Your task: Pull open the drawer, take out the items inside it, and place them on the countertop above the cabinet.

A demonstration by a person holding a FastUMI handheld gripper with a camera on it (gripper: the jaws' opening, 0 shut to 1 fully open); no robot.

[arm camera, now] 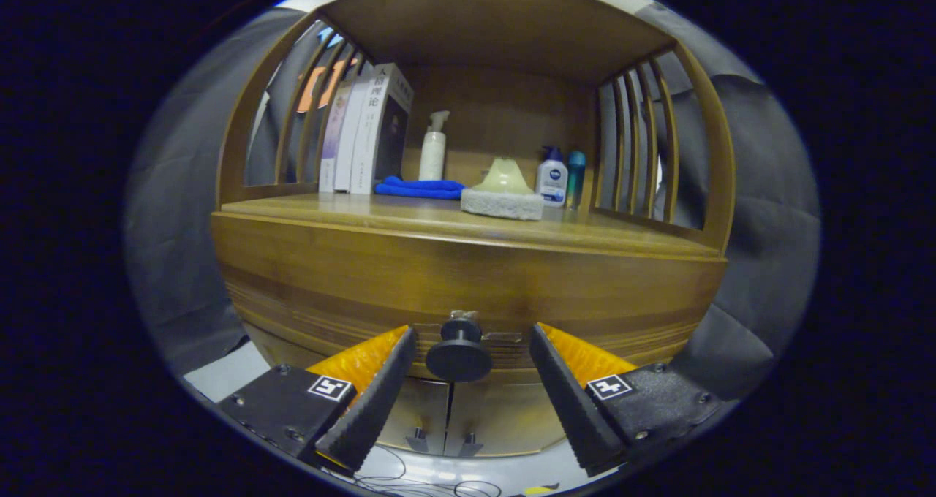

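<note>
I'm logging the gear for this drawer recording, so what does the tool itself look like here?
The tool has two black wedge-shaped fingers with ribbed inner pads. Behind each finger sits a bright orange-yellow textured panel and a black block fastened with small screws. Each block carries a white square tag with a black pattern on top. No cable on the tool can be made out.

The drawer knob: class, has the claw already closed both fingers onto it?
No. The claw is open, and the drawer knob sits between its fingers with a gap on each side.
</note>
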